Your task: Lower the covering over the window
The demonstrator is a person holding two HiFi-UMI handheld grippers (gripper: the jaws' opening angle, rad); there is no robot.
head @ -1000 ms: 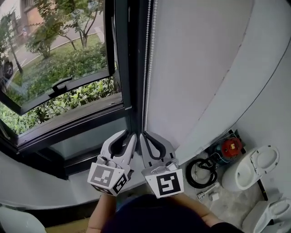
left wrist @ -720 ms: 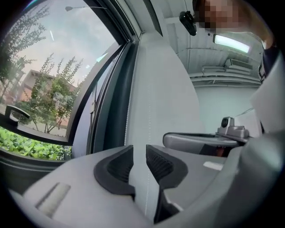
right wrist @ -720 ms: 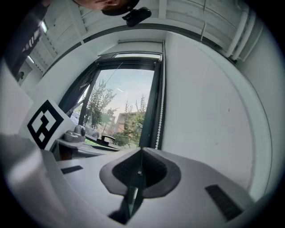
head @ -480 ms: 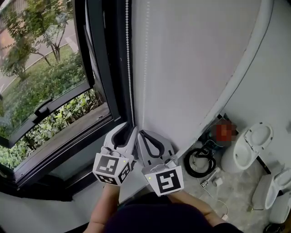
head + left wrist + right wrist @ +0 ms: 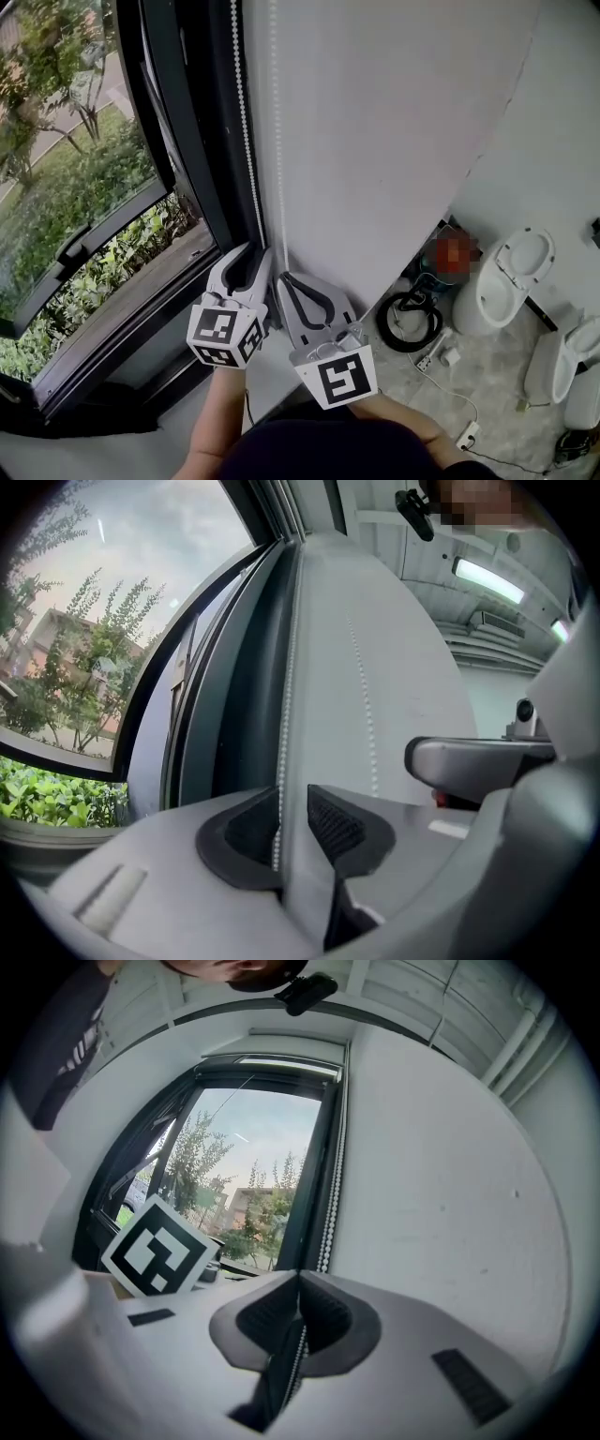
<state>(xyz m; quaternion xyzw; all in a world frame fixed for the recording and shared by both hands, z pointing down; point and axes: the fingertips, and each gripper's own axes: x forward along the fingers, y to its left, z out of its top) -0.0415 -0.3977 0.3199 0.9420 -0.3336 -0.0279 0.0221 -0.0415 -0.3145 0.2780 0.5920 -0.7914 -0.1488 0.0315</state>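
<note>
At the window's right edge, beside the dark frame [image 5: 192,141], both tools are seen a little further left in the head view than a second ago, and the window [image 5: 75,187] is pushed toward the left margin. The left hand-held gripper [image 5: 292,822] is now set slightly higher on the bead chain [image 5: 246,141] than the right one; earlier the two tips were side by side at the foot of the chain. This is read as a re-reach for a fresh hold, so a further pull on the chain is judged to be in preparation rather than under way.

Left hand-held gripper: jaws partly spread, one chain strand running down between the pads and lying close to the left pad, not pinched.

Right hand-held gripper [image 5: 300,1288]: jaws pressed together on the chain, beads seen passing through the closed pads and out below.

The covering itself is not made out in any view; the glass is bare and trees are seen through it. Its chain hangs in two strands along the white wall [image 5: 394,141], just beside the frame.
</note>
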